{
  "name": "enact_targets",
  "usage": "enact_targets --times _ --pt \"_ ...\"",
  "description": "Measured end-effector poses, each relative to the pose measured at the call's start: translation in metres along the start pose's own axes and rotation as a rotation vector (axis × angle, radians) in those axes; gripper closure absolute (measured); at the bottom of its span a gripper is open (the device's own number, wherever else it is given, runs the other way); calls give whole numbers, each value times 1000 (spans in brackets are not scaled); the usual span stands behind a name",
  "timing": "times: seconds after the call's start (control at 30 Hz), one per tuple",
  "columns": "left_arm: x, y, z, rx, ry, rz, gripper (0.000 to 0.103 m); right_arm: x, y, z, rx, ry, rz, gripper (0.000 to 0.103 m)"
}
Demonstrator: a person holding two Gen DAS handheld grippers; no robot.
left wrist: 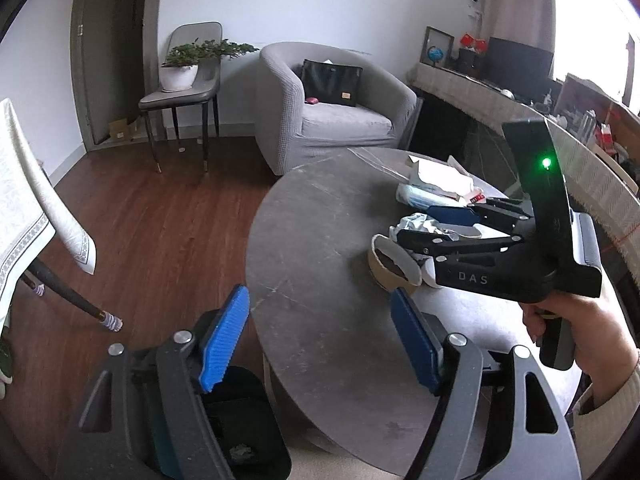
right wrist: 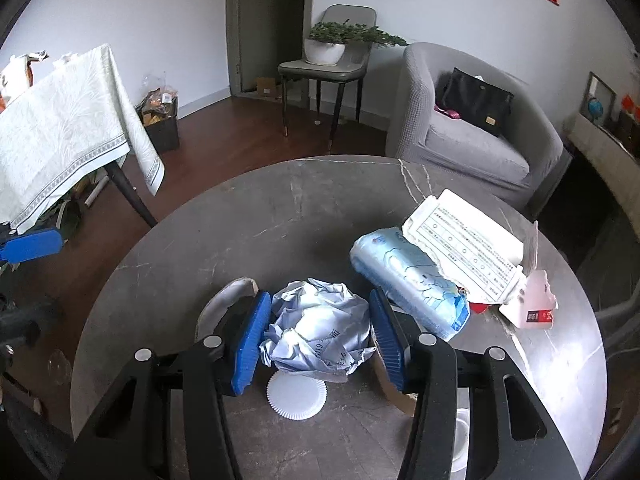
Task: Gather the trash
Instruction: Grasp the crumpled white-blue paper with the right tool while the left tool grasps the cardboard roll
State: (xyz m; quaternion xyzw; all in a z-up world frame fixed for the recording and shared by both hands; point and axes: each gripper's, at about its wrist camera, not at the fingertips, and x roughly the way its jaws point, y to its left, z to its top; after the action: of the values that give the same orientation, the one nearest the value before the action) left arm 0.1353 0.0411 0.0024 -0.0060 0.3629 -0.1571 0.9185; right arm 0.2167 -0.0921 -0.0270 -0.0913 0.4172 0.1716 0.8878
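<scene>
Round grey table (right wrist: 248, 216) holding trash. Right gripper (right wrist: 318, 338) open around crumpled paper (right wrist: 316, 328), seen close only from right wrist. Left gripper (left wrist: 320, 340) open, empty, above black bin (left wrist: 244, 428), seen only from left wrist.

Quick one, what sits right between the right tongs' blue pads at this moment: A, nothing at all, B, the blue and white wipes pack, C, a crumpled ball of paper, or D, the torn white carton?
C: in the right wrist view the crumpled paper ball fills the gap of the open right tongs, with the wipes pack off to the side.
</scene>
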Motion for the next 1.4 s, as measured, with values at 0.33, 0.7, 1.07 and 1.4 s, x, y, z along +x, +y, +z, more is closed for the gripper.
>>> enact_targets --times 0.33,0.7,1.07,1.4 --pt "11 -12 0 17 19 -30 27 -4 -3 -4 -49 4 -16 53" --pt "34 -37 3 44 43 -34 27 -31 -40 -3 152 -105 161 55" --pt "69 -59 5 49 106 22 40 -54 -61 -6 219 -168 209 55" --pt "86 -63 17 11 138 65 49 -61 -78 -17 231 -171 199 55"
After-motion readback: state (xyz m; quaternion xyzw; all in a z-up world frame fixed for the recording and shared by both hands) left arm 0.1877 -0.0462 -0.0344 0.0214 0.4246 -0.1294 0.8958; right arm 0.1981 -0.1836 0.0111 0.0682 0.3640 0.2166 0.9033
